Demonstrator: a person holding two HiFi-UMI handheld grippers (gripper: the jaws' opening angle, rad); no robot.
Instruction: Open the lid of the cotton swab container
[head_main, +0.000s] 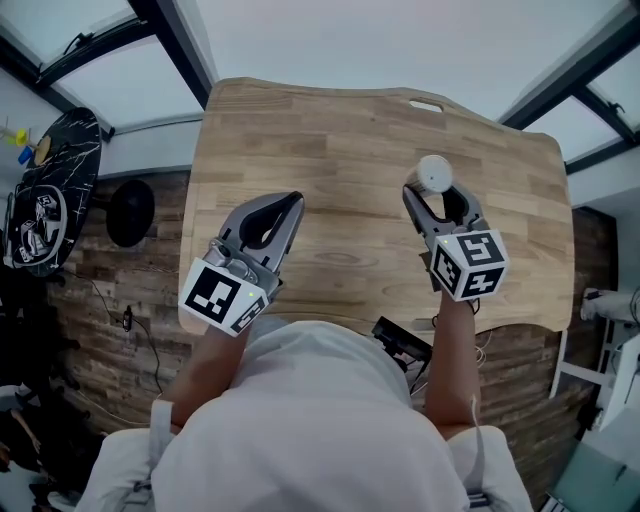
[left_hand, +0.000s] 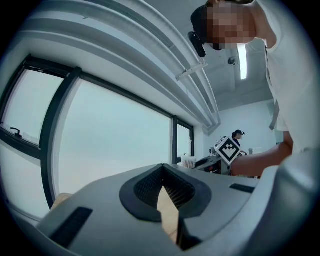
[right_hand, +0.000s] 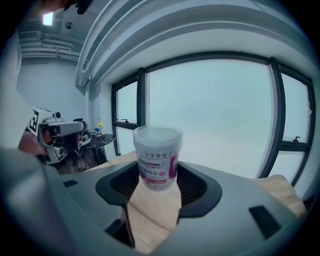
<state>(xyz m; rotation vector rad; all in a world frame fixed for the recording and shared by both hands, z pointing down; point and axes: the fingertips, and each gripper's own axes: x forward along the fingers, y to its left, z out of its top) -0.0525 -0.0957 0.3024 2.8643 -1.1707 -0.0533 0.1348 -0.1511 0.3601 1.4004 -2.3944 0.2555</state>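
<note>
The cotton swab container (right_hand: 157, 156) is a clear round tub with a pink and white label, a lid on top and white swabs packed inside. It stands upright between the pads of my right gripper (right_hand: 157, 172), which is shut on its sides. In the head view the container (head_main: 433, 172) shows at the tips of the right gripper (head_main: 436, 190), over the right half of the wooden table (head_main: 340, 130). My left gripper (head_main: 297, 197) hovers over the table's left part, shut with nothing in it; its tips meet in the left gripper view (left_hand: 162, 169).
The table ends in a front edge close to my body, and it has a slot handle (head_main: 426, 105) at the far side. A dark round side table (head_main: 50, 190) with small items stands off to the left. Large windows run along the far side.
</note>
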